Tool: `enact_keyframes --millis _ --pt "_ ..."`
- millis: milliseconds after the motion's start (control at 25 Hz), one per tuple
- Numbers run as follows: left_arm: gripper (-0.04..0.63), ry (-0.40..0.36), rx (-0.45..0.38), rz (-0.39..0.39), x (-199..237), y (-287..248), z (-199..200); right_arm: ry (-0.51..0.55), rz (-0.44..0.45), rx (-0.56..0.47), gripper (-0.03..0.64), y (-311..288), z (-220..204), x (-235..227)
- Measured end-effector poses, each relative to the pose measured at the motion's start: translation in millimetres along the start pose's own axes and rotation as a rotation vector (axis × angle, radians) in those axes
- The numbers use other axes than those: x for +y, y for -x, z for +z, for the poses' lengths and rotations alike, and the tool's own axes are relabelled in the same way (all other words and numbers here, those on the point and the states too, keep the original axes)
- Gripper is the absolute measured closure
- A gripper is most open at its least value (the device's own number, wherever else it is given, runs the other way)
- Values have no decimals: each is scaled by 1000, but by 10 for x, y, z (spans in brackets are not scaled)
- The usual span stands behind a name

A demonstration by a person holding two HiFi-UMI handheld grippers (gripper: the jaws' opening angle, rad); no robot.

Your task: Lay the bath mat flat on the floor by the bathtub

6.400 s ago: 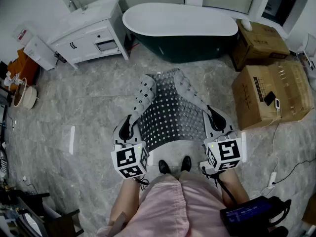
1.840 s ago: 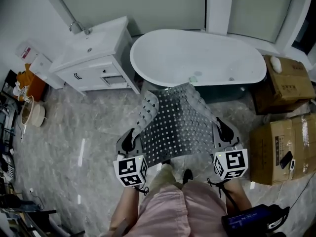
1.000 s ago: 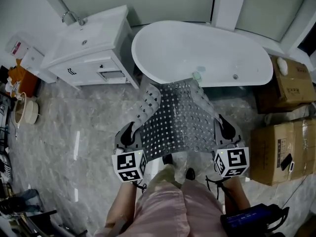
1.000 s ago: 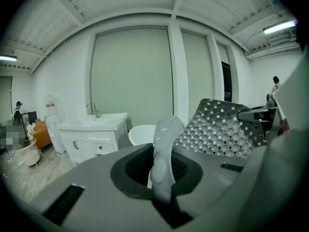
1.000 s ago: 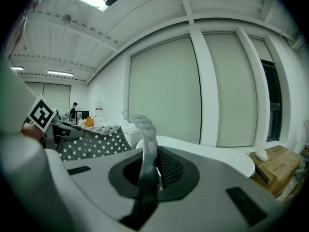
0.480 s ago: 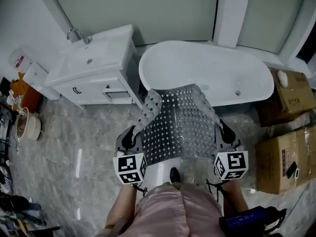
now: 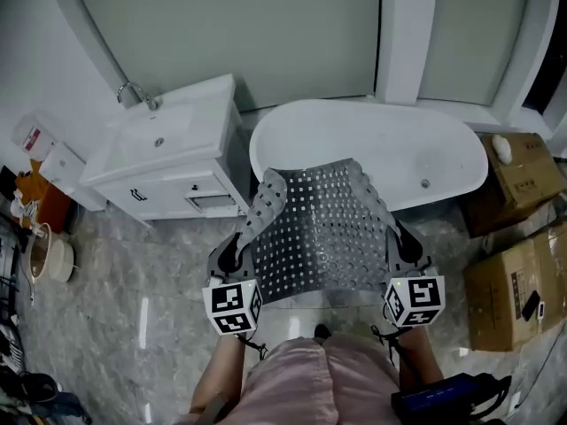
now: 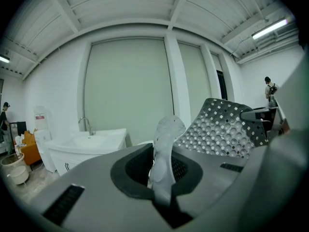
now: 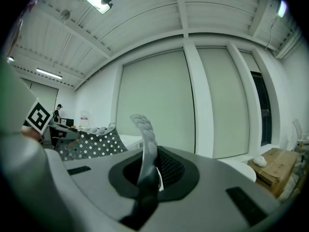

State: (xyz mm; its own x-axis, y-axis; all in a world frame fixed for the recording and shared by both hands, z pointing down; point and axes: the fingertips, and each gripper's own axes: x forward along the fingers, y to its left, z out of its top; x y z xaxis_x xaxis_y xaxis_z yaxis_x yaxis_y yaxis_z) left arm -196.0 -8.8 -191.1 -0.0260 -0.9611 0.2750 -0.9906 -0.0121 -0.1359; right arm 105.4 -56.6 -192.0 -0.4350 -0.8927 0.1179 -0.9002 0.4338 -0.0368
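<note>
Left tool (image 7: 230,246): jaws pressed together on the near left corner of the bath mat (image 7: 323,228); in the left gripper view a pale strip of the mat's edge stands up out of the closed jaws.
Right tool (image 7: 403,237): likewise clamped on the near right corner; the right gripper view shows a bumpy strip of mat rising from between its jaws.
Where the mat is: in the air at about waist height, stretched between the two tools in front of the person (image 7: 310,383), its far end reaching out toward the bathtub (image 7: 399,140) and overlapping it in the head view.
Shape of the mat: mostly spread, perforated face up, but the left edge is curled over on itself and the far end sags.
Floor (image 7: 142,273): no part of the mat touches the marbled tiles; the strip of floor along the tub's near side is mostly hidden under the held mat.
Surroundings: a white vanity cabinet (image 7: 173,162) stands left of the tub, cardboard boxes (image 7: 518,282) to the right.
Done, by my reading: the mat is picked up, opened out and brought in front of the tub.
Left to do: lower it, set it on the floor beside the tub, smooth out the curled left edge, then open both tools.
Progress estimate: roughly midway; the laying itself has not begun.
</note>
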Motion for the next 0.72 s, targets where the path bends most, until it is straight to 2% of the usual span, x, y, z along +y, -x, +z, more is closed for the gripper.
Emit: enact_keyframes --millis 480,720 --pt "554 -9 22 20 12 -308 97 7 20 12 588 -352 89 -217" --pt "555 5 50 36 34 -482 119 12 29 50 588 -488 98 -395"
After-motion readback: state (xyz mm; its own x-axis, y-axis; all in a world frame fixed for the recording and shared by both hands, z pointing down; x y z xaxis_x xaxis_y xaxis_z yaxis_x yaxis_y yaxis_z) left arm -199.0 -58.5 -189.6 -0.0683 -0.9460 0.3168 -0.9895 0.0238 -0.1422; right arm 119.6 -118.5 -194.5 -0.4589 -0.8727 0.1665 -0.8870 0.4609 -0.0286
